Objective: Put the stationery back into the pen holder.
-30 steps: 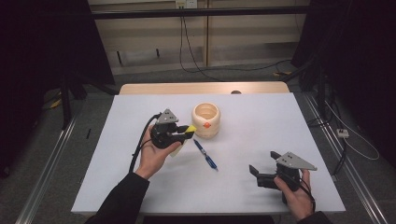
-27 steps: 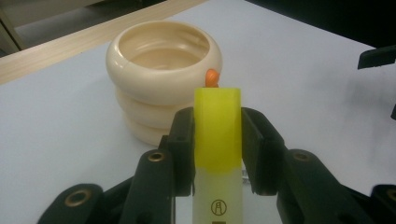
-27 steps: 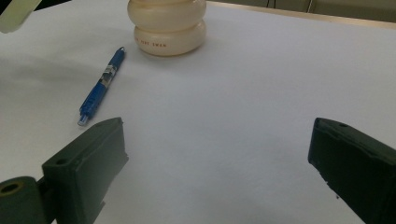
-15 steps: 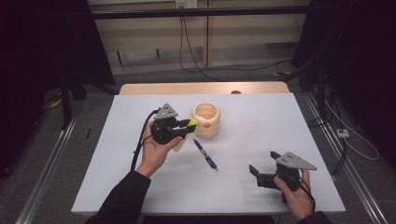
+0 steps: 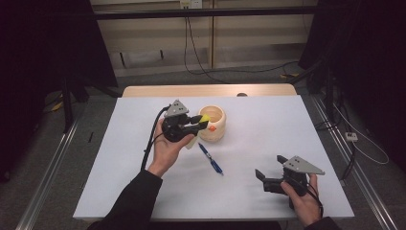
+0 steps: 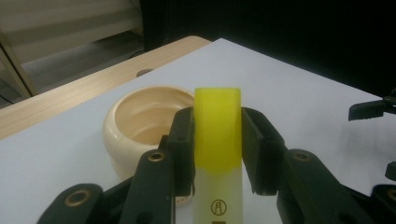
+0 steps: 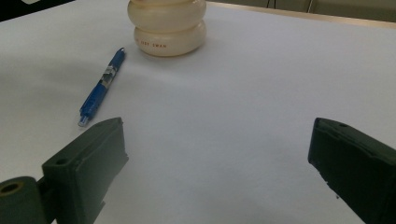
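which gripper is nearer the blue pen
Left. The left gripper, shut on a yellow highlighter, hovers just beyond the blue pen, by the cream pot. The right gripper is open, farther off.

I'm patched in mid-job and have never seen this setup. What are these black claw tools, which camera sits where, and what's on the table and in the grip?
No robot arm here: a person holds a hand tool with two black fingers in each hand. The high view looks down from above the person's side of the white table. The other two pictures come from cameras riding on each tool, looking out along its fingers.

The left gripper is shut on a highlighter with a yellow cap, held near a cream cup. A blue pen lies flat on the table in front of the cup. The right gripper stands open with nothing between its fingers, low over the table at the near right, pointing toward the pen and cup.
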Demonstrator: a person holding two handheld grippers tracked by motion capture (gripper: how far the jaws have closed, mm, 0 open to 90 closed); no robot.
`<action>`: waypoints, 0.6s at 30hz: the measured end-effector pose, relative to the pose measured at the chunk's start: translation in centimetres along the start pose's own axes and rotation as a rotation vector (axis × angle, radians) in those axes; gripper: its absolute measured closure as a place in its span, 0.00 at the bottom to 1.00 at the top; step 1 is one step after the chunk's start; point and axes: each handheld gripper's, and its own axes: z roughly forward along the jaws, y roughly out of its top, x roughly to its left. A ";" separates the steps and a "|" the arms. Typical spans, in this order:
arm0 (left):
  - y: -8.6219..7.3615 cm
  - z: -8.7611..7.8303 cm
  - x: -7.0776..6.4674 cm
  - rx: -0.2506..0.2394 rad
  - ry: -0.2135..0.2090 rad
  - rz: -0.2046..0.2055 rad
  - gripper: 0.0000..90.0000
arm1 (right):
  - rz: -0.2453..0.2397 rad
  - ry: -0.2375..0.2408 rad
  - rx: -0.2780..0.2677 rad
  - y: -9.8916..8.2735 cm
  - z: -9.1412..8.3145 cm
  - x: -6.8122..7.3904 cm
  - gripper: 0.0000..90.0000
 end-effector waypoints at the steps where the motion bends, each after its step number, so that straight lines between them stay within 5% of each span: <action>1: 0.1 0.0 0.1 -0.007 0.002 -0.002 0.75 | 0.000 0.000 0.000 0.0 0.0 0.0 0.05; 10: 1.0 0.3 1.0 -0.046 -0.018 -0.043 0.75 | 0.001 0.000 0.000 0.0 0.0 0.0 0.05; 18: 2.0 0.6 1.2 -0.067 -0.002 -0.019 0.75 | 0.001 0.001 0.000 0.0 0.0 0.0 0.05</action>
